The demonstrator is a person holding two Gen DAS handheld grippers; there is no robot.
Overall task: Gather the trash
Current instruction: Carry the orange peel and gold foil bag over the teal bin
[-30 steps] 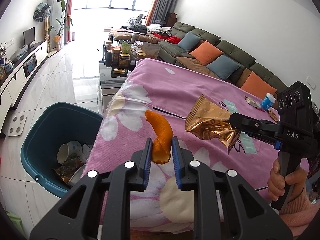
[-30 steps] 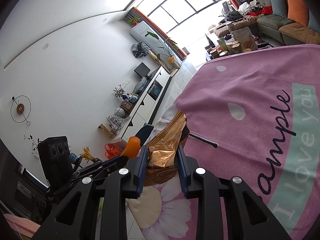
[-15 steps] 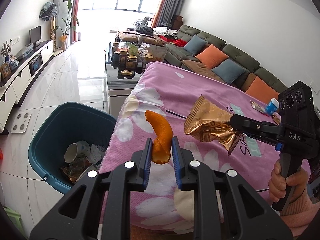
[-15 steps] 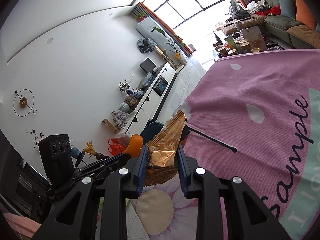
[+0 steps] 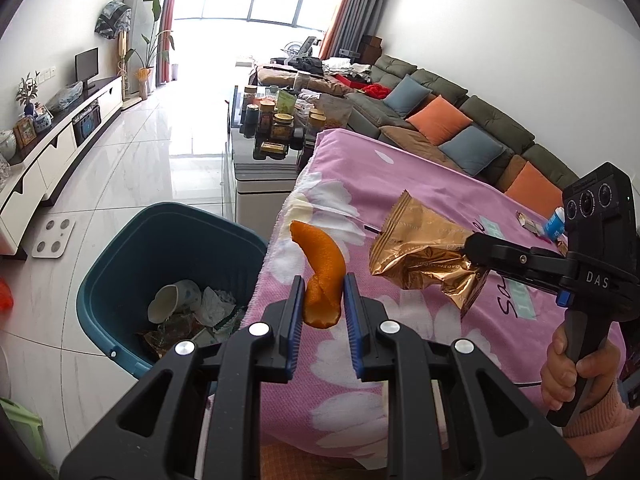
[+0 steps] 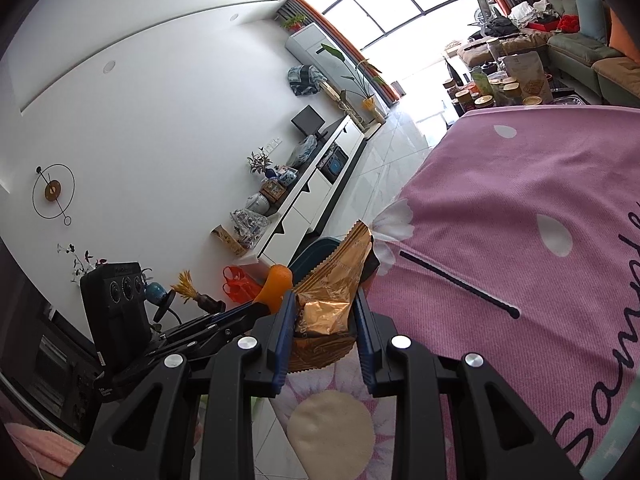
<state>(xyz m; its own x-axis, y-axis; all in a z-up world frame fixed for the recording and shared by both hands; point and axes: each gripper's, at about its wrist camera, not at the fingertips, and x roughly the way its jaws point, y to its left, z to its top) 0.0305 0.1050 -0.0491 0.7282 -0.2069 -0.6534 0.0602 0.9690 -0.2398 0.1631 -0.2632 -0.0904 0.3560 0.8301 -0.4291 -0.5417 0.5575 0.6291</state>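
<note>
The left gripper pinches a curled orange peel between its blue pads, held above the pink flowered blanket. At three o'clock of it, the right gripper clamps a crumpled gold snack wrapper. At nine o'clock, on the floor beside the blanket's edge, stands a teal bin holding a paper cup and scraps.

Pink flowery blanket fills the middle, jars crowd a coffee table at 12 o'clock (sofa at 2).
</note>
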